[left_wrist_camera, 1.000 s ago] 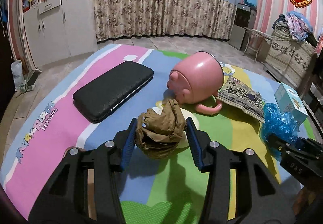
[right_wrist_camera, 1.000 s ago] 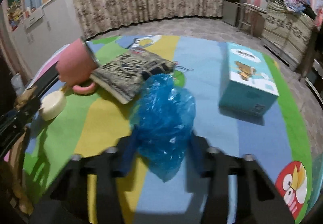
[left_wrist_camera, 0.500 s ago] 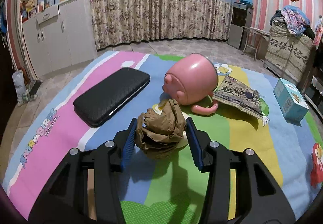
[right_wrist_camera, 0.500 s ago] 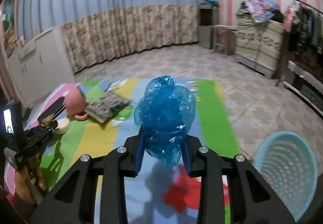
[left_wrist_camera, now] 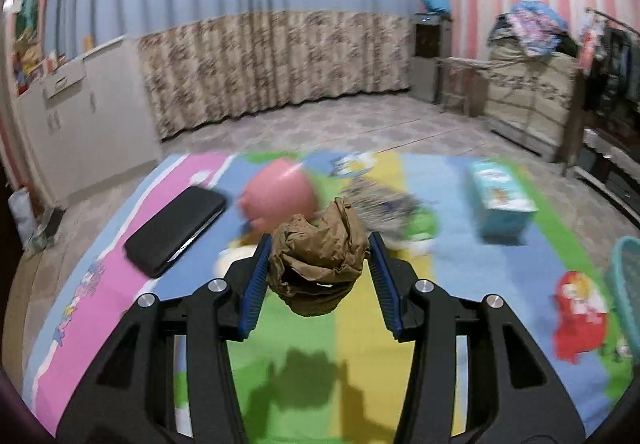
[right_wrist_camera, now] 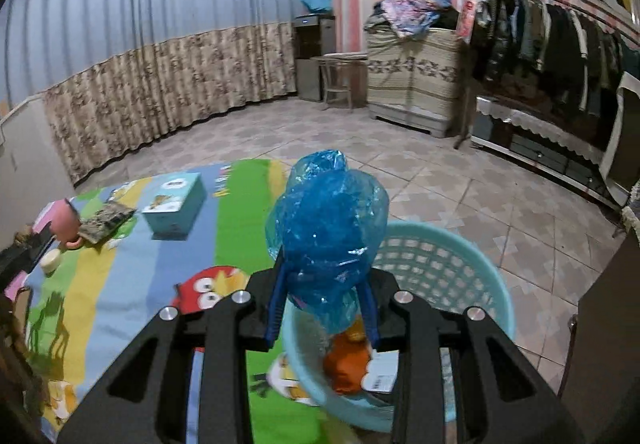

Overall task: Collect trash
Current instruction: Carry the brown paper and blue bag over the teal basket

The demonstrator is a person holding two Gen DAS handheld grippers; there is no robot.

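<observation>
My left gripper [left_wrist_camera: 318, 272] is shut on a crumpled brown paper wad [left_wrist_camera: 318, 264] and holds it above the colourful play mat [left_wrist_camera: 360, 356]. My right gripper [right_wrist_camera: 324, 296] is shut on a crumpled blue plastic bag [right_wrist_camera: 328, 228] and holds it over the near rim of a light blue basket [right_wrist_camera: 448, 256]. The basket stands at the mat's right edge and holds orange and white trash [right_wrist_camera: 348, 360]. The basket's rim also shows at the far right of the left wrist view [left_wrist_camera: 624, 292].
On the mat lie a pink mug on its side [left_wrist_camera: 278, 196], a black case [left_wrist_camera: 176, 230], a patterned booklet [left_wrist_camera: 384, 204], a teal box [left_wrist_camera: 500, 200] and a small white round object [right_wrist_camera: 50, 262]. Tiled floor, cabinets and a clothes rack surround the mat.
Both grippers have lifted and swung right with their loads. The right gripper moved from over the mat to above the basket. The left view is blurred from motion.
</observation>
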